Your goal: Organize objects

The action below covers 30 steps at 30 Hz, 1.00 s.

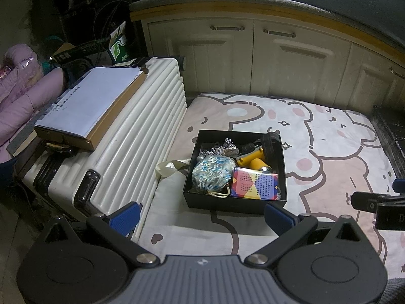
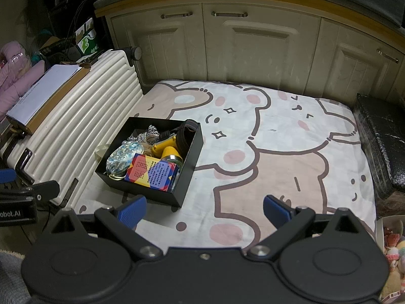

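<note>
A black open box (image 1: 227,204) sits on a cartoon-bear mat (image 1: 329,152). It holds a blue-white patterned pouch (image 1: 211,173), a colourful box (image 1: 255,186), a yellow torch (image 1: 253,160), a twisted cord (image 1: 225,147) and a dark strap (image 1: 272,141). My left gripper (image 1: 202,217) is open and empty, just in front of the box. My right gripper (image 2: 205,209) is open and empty, in front and to the right of the box (image 2: 187,177). The pouch (image 2: 122,158), colourful box (image 2: 154,174) and torch (image 2: 168,150) show there too.
A white ribbed suitcase (image 1: 141,136) with a cardboard parcel (image 1: 88,109) on top lies left of the mat. Cream cabinet doors (image 1: 253,55) stand behind. A black padded block (image 2: 379,136) borders the mat's right. A bin of soft toys (image 2: 392,253) is at lower right.
</note>
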Tool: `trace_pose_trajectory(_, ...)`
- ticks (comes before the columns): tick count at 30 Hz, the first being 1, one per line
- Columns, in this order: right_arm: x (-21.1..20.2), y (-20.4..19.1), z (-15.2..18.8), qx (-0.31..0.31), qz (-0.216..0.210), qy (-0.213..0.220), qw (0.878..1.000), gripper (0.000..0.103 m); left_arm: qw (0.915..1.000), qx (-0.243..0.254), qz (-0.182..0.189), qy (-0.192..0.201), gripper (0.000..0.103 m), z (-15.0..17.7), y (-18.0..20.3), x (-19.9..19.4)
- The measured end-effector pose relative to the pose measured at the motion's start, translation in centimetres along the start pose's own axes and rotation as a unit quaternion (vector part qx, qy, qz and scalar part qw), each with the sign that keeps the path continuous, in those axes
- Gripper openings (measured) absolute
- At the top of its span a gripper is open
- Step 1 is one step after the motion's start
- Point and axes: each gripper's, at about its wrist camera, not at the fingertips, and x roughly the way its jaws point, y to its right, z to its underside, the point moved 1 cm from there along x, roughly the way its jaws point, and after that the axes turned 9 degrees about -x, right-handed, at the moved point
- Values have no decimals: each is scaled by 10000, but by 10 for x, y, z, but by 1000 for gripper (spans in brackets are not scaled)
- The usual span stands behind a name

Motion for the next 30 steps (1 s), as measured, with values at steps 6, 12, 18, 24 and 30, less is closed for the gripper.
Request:
trace_pose_trajectory(6,0,0,0,1,1,-1,10000,100,10000,-1,-3,1,103,0,-1,0)
trace_pose_trajectory(12,0,0,0,0,3,-1,10000,100,10000,0,-3,2,103,-1,-1,0)
trace_pose_trajectory(18,0,0,1,-7,12,-1,10000,100,10000,0,-2,2,103,-1,-1,0)
trace_pose_trajectory(24,0,1,3,-11,20,-4,10000,100,10000,-2,-1,1,103,-1,-1,0)
trace_pose_trajectory(30,1,0,2,-12,22,-4,10000,100,10000,-2,-1,3,103,0,-1,0)
